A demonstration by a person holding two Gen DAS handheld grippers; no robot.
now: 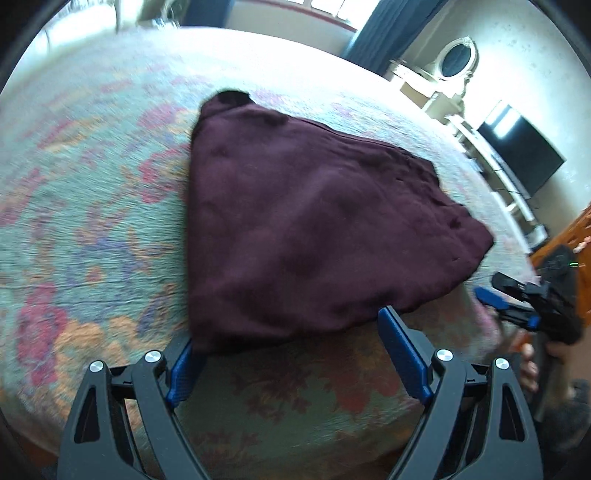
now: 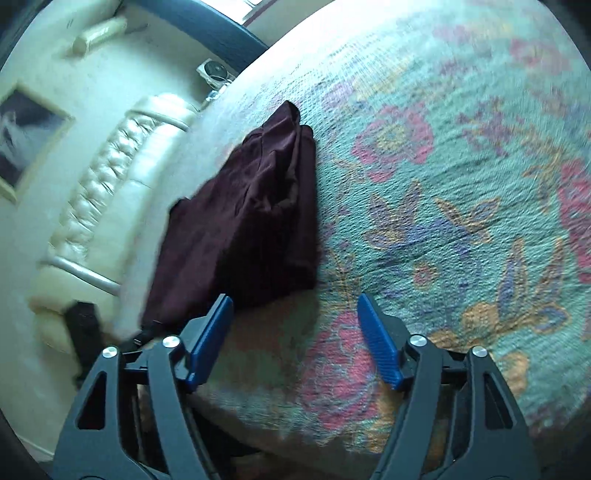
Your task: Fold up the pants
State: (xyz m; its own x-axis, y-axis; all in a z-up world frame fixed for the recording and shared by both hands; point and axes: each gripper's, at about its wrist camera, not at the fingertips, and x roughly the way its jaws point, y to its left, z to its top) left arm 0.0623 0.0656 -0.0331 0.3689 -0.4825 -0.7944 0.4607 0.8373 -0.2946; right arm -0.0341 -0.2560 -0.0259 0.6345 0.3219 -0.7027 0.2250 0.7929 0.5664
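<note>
Floral bedspread (image 1: 92,221) underneath as folding surface. Maroon pants (image 1: 314,221) folded compact near its front edge, apparently finished. Left gripper (image 1: 291,354) wide open, empty, just short of the hem. Right gripper (image 2: 295,339) likewise open, empty, beside the pants' corner.

A bed spread with a floral bedspread (image 1: 92,206) in teal, pink, orange and blue fills most of both views. Beyond its far edge, daylight pours through a window (image 1: 332,5) flanked by a dark blue curtain (image 1: 384,33), washing out the cover there. Against the pale wall stand a white dresser with an oval mirror (image 1: 456,59) and a dark flat screen (image 1: 524,151) on a white shelf. The right wrist view shows a cream tufted headboard (image 2: 110,177) and a framed picture (image 2: 26,129) on the wall.
</note>
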